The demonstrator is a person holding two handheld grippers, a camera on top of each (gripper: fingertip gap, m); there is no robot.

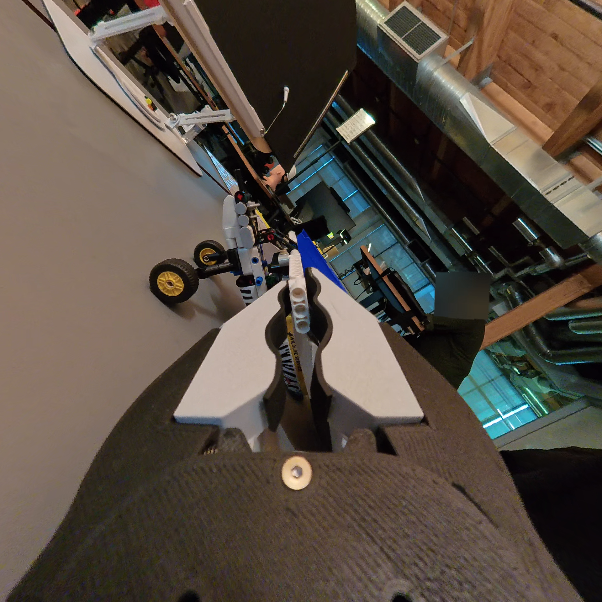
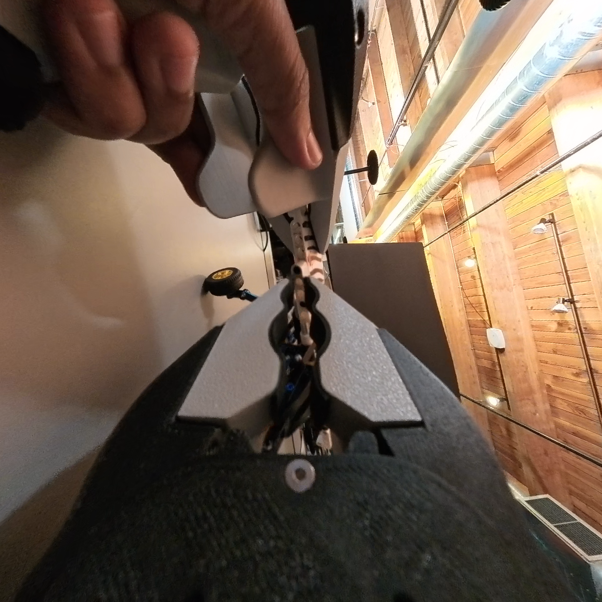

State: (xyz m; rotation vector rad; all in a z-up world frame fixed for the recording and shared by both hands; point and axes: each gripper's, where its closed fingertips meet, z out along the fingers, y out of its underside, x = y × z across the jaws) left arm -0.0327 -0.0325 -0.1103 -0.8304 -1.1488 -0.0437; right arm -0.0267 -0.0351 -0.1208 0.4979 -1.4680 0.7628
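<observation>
A brick-built toy vehicle (image 1: pixel 242 247) with black-and-white striped panels and yellow-hubbed wheels (image 1: pixel 170 284) rests with its wheels on the grey table (image 1: pixel 65 228). My left gripper (image 1: pixel 298 280) is shut on a white beam with holes (image 1: pixel 300 309) that sticks out of the toy. In the right wrist view my right gripper (image 2: pixel 301 284) is shut on the same toy's white beam (image 2: pixel 304 321), with the striped part (image 2: pixel 314 260) just beyond its tips. The left gripper (image 2: pixel 306 239), held by a hand (image 2: pixel 280 97), grips that beam from the far end. One wheel (image 2: pixel 224 281) shows to the left.
A blue panel (image 1: pixel 314 260) of the toy lies past the left fingertips. A black board (image 2: pixel 384 309) stands close behind the toy. A person (image 1: pixel 452 345) sits farther off. Wooden walls (image 2: pixel 521 293) and metal ducts (image 1: pixel 472 107) lie beyond. Both grippers' tips are close together, under 4 cm apart.
</observation>
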